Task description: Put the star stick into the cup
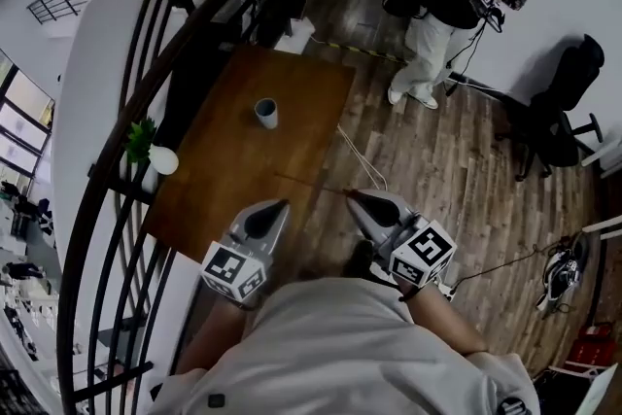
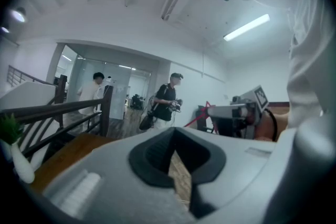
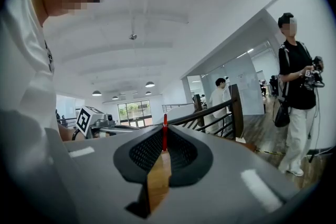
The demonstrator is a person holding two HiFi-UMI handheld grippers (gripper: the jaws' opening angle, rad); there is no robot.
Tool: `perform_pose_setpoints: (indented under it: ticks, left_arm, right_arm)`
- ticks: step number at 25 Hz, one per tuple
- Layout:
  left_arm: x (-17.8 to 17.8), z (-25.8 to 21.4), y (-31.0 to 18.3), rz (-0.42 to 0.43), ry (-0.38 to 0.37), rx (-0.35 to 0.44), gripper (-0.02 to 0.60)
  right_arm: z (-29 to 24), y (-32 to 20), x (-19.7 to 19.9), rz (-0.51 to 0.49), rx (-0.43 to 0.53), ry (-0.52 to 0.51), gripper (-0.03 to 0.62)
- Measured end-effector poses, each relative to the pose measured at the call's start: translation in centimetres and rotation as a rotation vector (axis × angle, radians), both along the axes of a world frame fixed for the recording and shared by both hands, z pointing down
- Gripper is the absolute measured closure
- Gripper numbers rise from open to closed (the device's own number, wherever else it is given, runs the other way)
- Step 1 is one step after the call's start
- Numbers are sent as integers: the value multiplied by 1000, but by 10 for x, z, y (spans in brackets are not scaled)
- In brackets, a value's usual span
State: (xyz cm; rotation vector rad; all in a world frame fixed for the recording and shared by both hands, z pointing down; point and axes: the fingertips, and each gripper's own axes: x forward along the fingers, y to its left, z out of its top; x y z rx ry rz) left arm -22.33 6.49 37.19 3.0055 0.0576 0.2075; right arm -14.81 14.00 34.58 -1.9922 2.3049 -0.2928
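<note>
My right gripper (image 1: 352, 196) is clamped on the star stick (image 3: 165, 136): a thin, bright red rod pinched between the black ribbed pads at the very tips. In the right gripper view it stands straight up at 12 o'clock and I see it almost edge-on, so from there I cannot make out the star shape. In the left gripper view a few thin red strokes cross just off the right gripper's nose, with one red line running down towards 7 o'clock.

My left gripper (image 1: 282, 204) has its jaws drawn together to a point, with nothing between the pads. Both grippers are smooth grey shells with dark rubbery linings and marker cubes at the back, hovering over the near edge of the worktop (image 1: 292, 83), a flat brown wooden slab with a matt grain.

The cup (image 1: 266, 113) is small, round and grey-blue. It stands upright with its rim open near the middle of the worktop, at about 11 o'clock from the right gripper and well apart from the stick.

At 8 o'clock from the cup, by the worktop's edge, sits a plant (image 1: 155, 151) with green leaves in a rounded white pot. Dark curved railing bars (image 1: 126, 112) run beside it, over a wood plank floor (image 1: 437, 170)
</note>
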Motion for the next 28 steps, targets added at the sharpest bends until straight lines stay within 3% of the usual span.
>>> perform_pose_setpoints:
  ticks: [8, 15, 21, 25, 28]
  left_arm:
    - [54, 5, -28, -92, -6, -9, 578]
    - [135, -3, -26, -135, 7, -12, 578]
    - [156, -14, 10, -177, 9, -15, 578]
    - [210, 6, -17, -200, -17, -27, 578]
    - [230, 23, -41, -207, -29, -31, 578]
  right_arm:
    - [6, -39, 61, -96, -8, -7, 569]
    - [0, -37, 147, -139, 1, 4, 569]
    - [-12, -2, 175, -168, 3, 2, 569]
    - [5, -37, 233, -182, 5, -12, 569]
    - [21, -62, 254, -191, 0, -24, 569]
